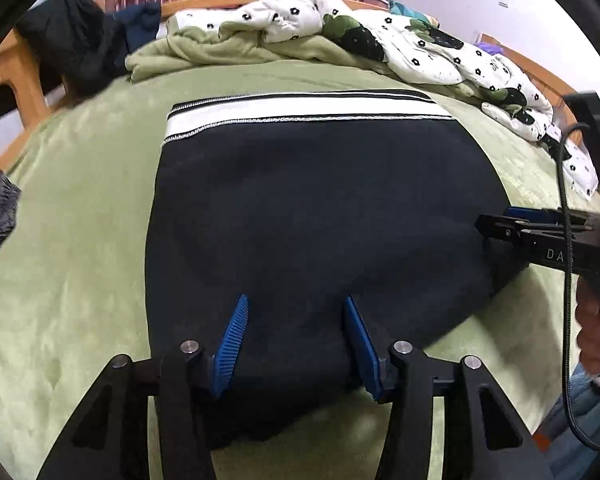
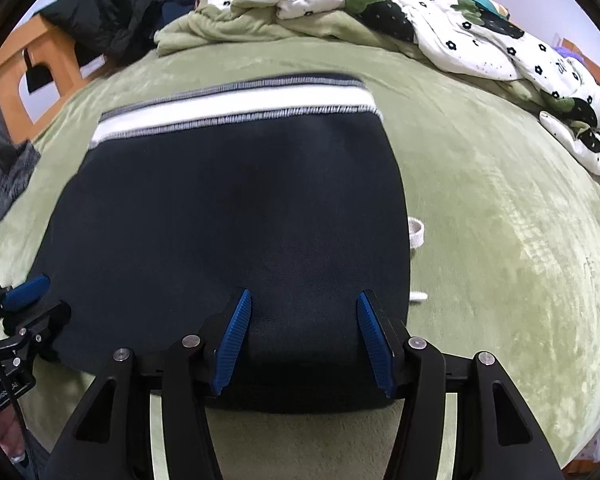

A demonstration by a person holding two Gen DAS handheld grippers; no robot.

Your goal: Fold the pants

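While both grippers hover over its near edge, the folded dark navy pants [image 1: 324,216] with a white-striped waistband lie flat on the green plush bed cover [image 1: 80,240]. The left gripper [image 1: 296,344] and right gripper [image 2: 304,340] each have jaws apart, gripping nothing. A crumpled white flower-print quilt [image 1: 420,44] lies along the far right, and dark clothes [image 2: 100,16] drape the wooden bed frame [image 2: 56,60] at far left.

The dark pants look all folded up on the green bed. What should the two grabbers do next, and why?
Probably lift both away. The pants already lie as a flat folded block on the green blanket, white waistband at the far edge. The left gripper and right gripper both stand open, gripping nothing.
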